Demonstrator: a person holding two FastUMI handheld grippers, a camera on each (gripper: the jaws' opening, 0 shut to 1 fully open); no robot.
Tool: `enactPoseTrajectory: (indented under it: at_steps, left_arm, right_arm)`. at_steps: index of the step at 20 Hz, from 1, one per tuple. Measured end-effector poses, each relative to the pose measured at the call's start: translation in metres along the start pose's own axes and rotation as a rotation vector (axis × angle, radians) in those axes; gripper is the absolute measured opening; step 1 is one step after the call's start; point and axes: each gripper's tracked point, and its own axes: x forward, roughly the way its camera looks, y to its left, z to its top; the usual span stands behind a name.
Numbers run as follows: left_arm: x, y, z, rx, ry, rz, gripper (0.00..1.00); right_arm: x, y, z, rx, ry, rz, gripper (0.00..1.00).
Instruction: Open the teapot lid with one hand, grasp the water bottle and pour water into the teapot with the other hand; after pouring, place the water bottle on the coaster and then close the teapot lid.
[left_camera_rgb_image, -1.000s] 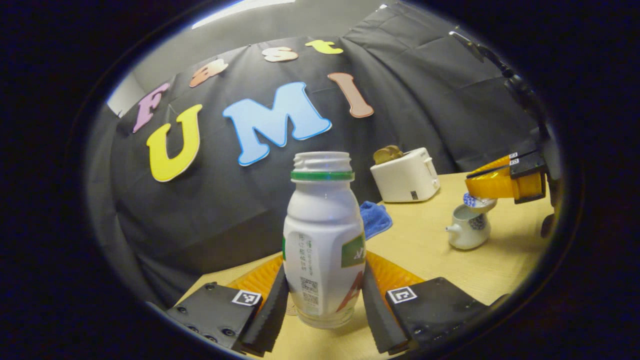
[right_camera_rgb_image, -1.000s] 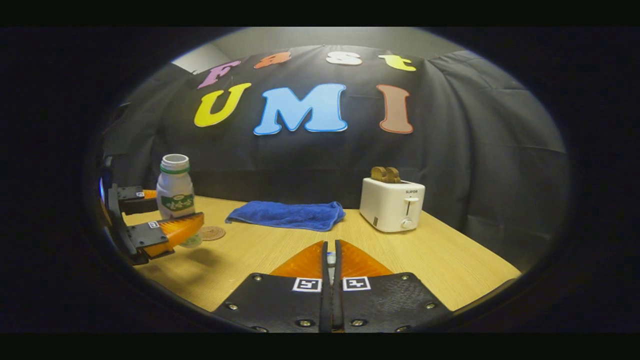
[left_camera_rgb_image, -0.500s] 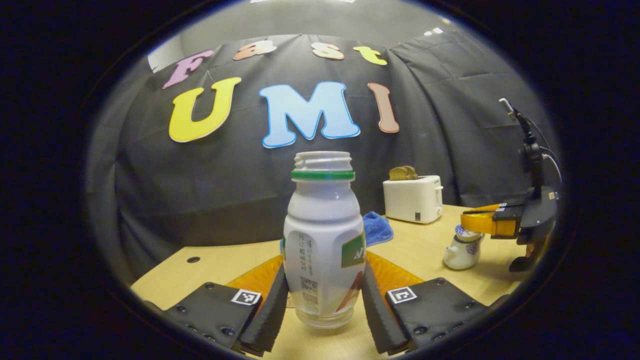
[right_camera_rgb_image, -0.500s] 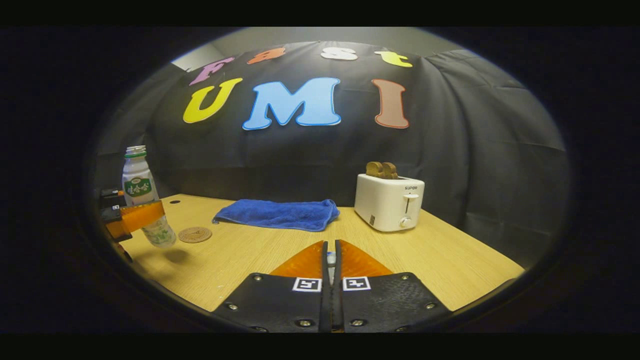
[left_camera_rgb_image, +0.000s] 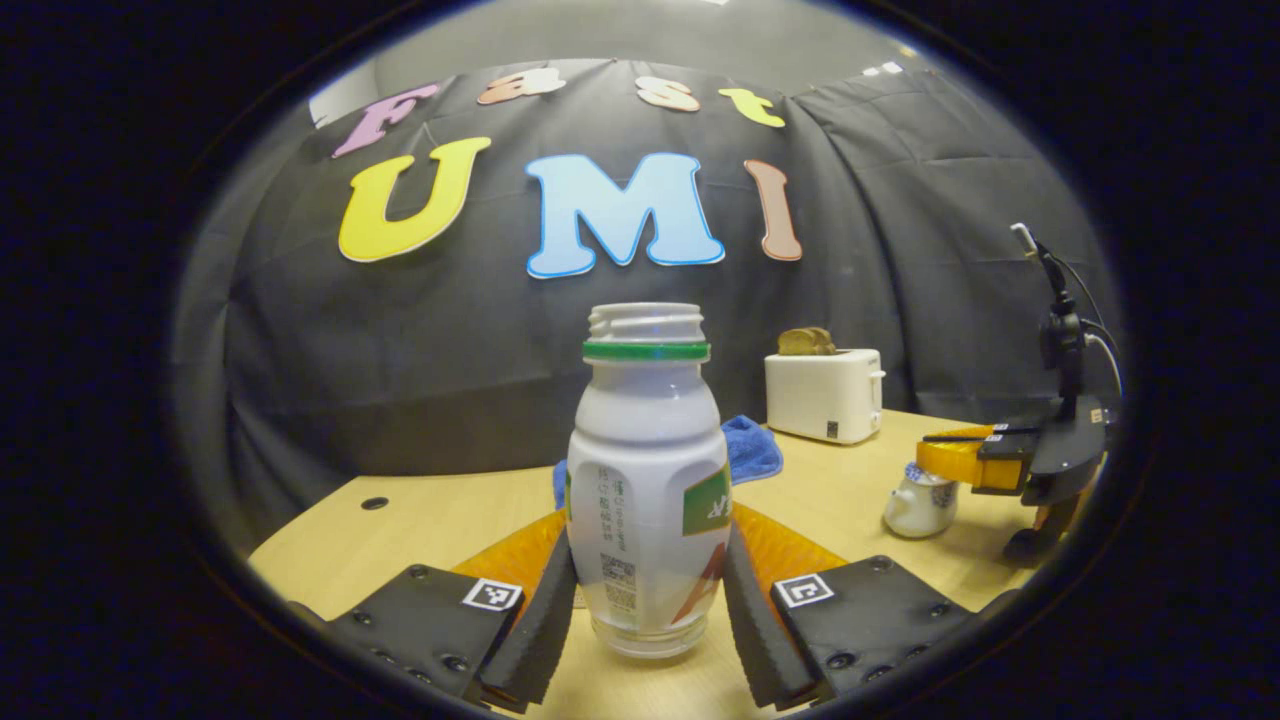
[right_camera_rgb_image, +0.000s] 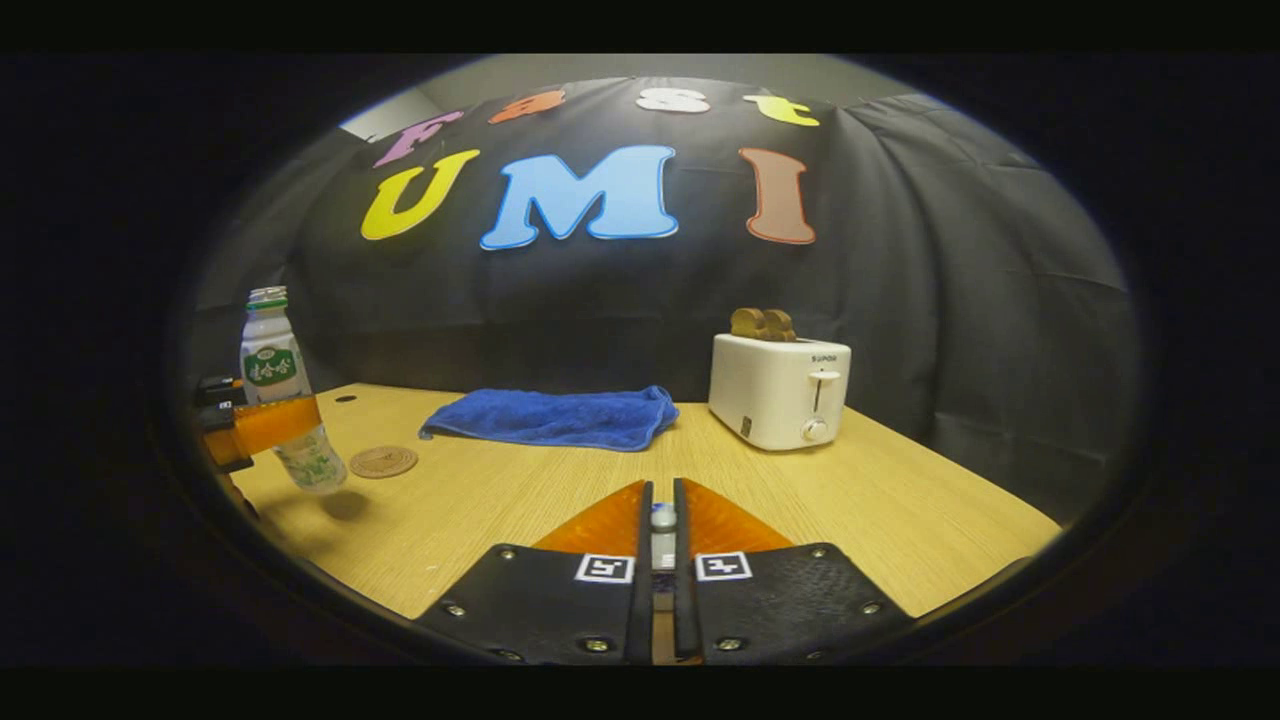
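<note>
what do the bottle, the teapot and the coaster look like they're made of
Water bottle: probably plastic, matte white body with a printed label and a clear base.
Teapot: likely glazed ceramic, glossy white with blue pattern.
Coaster: maybe cork or wood, a flat tan disc with a dull surface; too small to be sure.

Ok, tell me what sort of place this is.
Probably a staged recording booth set up as a kitchen corner: black cloth wall behind a wooden table, with a toaster, blue towel and teapot laid out as props.
</note>
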Motion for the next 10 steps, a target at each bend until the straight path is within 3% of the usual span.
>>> enactPoseTrajectory:
  at_steps: [2,5,6,7,8,10]
  left_arm:
    - [0.001,0.003,-0.002,0.011,0.009,0.009,0.77]
    - [0.003,0.006,-0.002,0.009,-0.002,0.034,0.82]
    - [0.004,0.007,-0.002,-0.003,-0.006,0.033,0.71]
    - [0.005,0.008,-0.001,-0.016,-0.007,0.036,0.71]
    - [0.005,0.011,-0.004,-0.029,-0.009,0.036,0.82]
    - [0.007,0.013,-0.008,-0.059,-0.006,0.030,0.82]
  right_arm:
    - [-0.006,-0.002,0.010,0.036,-0.040,-0.002,0.16]
    - [-0.026,0.007,0.016,0.070,-0.105,0.027,0.60]
    - [-0.034,0.014,0.014,0.065,-0.113,0.044,0.86]
    - [-0.043,0.027,0.015,0.046,-0.125,0.069,0.87]
    - [-0.048,0.035,0.018,0.009,-0.148,0.087,0.87]
    - [-0.054,0.051,0.021,-0.086,-0.180,0.099,0.87]
